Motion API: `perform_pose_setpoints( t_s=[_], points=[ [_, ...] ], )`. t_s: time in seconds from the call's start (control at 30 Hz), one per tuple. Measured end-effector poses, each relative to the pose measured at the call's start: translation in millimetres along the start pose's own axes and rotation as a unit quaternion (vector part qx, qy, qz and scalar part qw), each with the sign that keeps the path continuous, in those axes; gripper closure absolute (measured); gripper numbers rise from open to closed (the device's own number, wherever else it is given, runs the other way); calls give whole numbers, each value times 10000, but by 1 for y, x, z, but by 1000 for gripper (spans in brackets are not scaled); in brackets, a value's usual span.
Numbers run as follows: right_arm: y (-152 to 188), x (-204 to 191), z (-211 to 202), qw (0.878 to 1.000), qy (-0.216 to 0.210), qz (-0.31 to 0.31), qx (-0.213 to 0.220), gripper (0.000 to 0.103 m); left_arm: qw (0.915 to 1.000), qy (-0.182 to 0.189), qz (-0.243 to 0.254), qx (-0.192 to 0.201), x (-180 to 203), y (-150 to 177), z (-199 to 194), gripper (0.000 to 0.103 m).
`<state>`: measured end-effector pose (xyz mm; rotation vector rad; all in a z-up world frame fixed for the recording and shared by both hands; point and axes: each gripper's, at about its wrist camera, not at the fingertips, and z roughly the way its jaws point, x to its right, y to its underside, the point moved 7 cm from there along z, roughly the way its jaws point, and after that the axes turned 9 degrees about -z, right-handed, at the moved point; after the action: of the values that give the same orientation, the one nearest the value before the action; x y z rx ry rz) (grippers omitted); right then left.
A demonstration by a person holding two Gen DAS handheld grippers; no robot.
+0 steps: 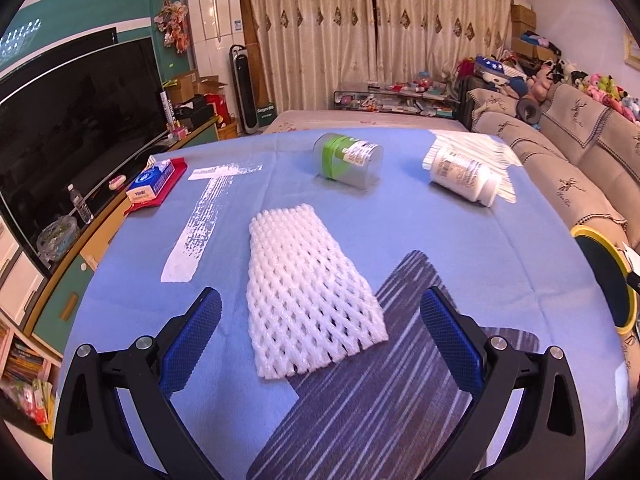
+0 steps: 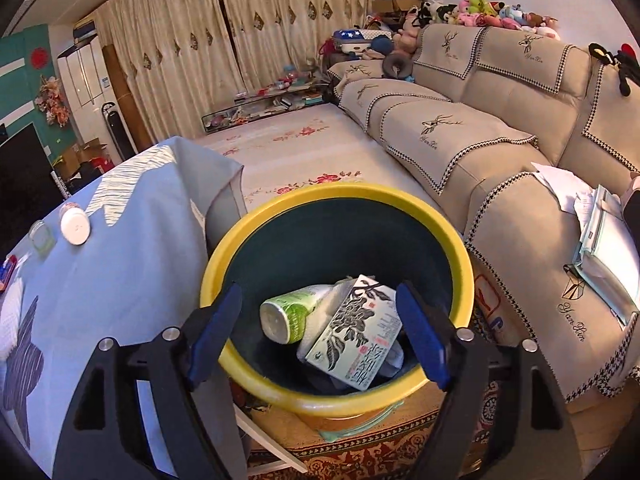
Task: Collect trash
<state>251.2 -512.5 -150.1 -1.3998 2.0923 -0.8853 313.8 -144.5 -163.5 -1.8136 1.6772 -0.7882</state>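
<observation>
The desk (image 1: 360, 216), draped in a blue cloth with white and dark striped patches, carries what is left of the litter, and it stands right beside the yellow-rimmed bin (image 2: 338, 200) on the floor between desk and sofa (image 2: 500, 128), so a short swing takes each piece from cloth to bin. The bin holds a printed carton (image 2: 356, 340) leaning on a green-labelled can (image 2: 288, 316), which suggests that part of the collecting is done. The right gripper (image 2: 320, 334) hangs over the bin's mouth with its jaws wide apart and nothing between them, the carton lying free below; that reads as a drop just completed. On the desk, the white foam net sleeve (image 1: 308, 292) lies flat nearest the left gripper (image 1: 320, 332), whose jaws are wide and empty, straddling the sleeve's near end without touching it, which looks like a lineup for the next pick. Farther back lie a clear jar with green tape (image 1: 348, 160) on its side and a white pill bottle (image 1: 464, 176), also on its side, well apart from each other. At the far left corner a blue tissue pack (image 1: 150, 182) rests on a red cloth (image 1: 168, 184); whether that counts as trash I cannot tell. The sleeve is soft and light, so a pinch should crumple it.
</observation>
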Motion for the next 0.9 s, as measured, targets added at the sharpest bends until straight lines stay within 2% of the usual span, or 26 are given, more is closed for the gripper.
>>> perform_pose_setpoints(
  t_s=[0.3, 0.53, 0.83, 0.9],
  points=[
    [10, -7, 1, 9998, -180, 64, -103, 27, 9978, -376, -296, -451, -15, -9, 52, 5],
    [16, -12, 5, 9993, -312, 81, -176, 27, 9963, -400, -313, -698, -16, -6, 70, 7],
    [17, -9, -3, 9990, -397, 168, -107, 27, 9964, -315, -286, -740, -11, -4, 74, 28],
    [17, -8, -6, 9989, -412, 193, -88, 27, 9965, -252, -287, -748, -8, -3, 72, 37]
  ],
)
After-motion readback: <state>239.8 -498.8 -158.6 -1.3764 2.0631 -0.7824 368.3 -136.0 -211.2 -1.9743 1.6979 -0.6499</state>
